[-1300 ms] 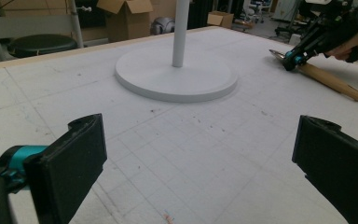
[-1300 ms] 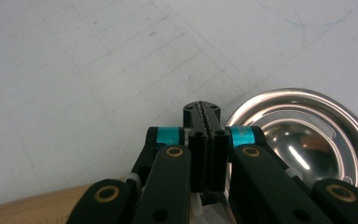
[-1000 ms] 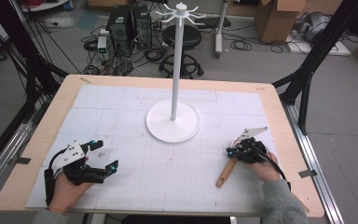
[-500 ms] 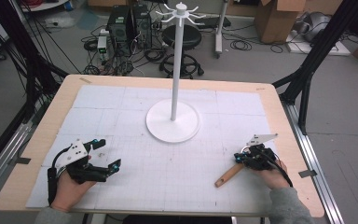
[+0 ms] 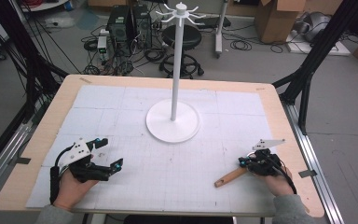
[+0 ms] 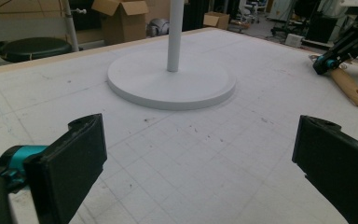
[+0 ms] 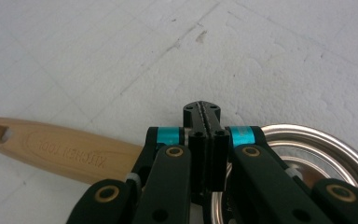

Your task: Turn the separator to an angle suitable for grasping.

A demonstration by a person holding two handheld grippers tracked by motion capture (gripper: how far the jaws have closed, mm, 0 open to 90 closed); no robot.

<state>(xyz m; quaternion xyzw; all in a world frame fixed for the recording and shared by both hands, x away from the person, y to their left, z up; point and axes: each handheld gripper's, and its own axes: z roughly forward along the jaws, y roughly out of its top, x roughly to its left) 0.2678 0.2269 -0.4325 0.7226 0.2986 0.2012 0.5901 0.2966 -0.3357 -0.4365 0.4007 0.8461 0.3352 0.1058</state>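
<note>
I am holding my right claw (image 5: 245, 162) low over the surface (image 5: 37, 154), near its right edge and toward the near right corner. In the right gripper view its two black jaws are pressing flat together with no gap between the pads. Whether they are pinching anything I cannot tell. Beneath them is lying a utensil with a light wooden handle and a round shiny metal bowl (image 7: 307, 149); the handle is running out to the left and the bowl's rim is showing at the right. In the high view the wooden handle is pointing from the claw toward the near edge, resting on the white gridded mat (image 5: 177, 172).

I am keeping my left claw (image 5: 111, 152) near the near left corner, jaws spreading wide with nothing between them, as the left gripper view is showing. It is facing the white stand with a round flat base and a tall thin pole (image 5: 173, 120), which is standing around the middle of the surface, toward the far edge, well apart from both claws.
</note>
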